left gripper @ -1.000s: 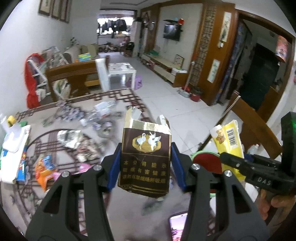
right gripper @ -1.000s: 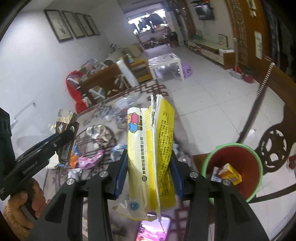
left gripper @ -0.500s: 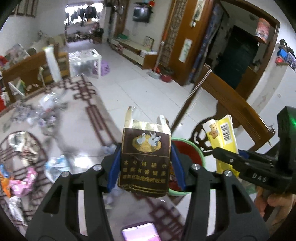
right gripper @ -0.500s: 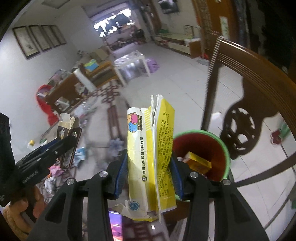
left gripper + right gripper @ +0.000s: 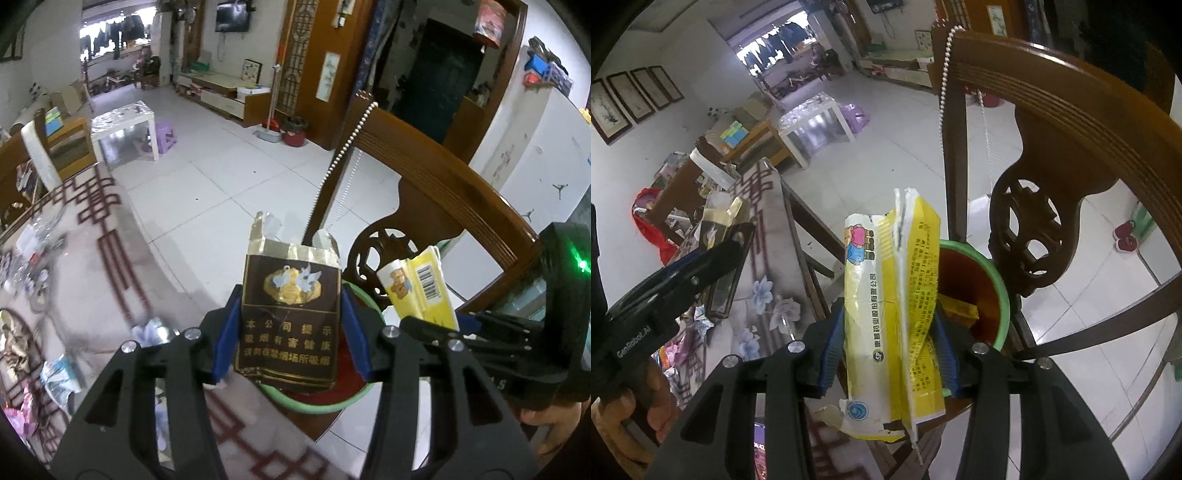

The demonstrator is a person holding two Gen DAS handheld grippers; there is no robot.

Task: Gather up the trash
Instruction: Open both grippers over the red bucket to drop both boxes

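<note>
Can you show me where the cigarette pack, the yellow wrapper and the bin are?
cigarette pack [image 5: 291,317], left wrist view, brown front face.
yellow wrapper [image 5: 886,314], right wrist view, middle fold.
bin [image 5: 1003,291], right wrist view, green rim.

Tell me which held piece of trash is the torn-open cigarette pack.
The dark brown pack with gold foil top, in the left gripper; the right gripper holds a yellow packet.

the red bin [image 5: 975,284] with the green rim stands open-topped beside the worktop [image 5: 96,280] edge, a yellow box [image 5: 960,308] lying inside. the carved wooden chair back [image 5: 1052,155] and its bead chain [image 5: 943,70] rise close behind the bin, walling that side.
</note>
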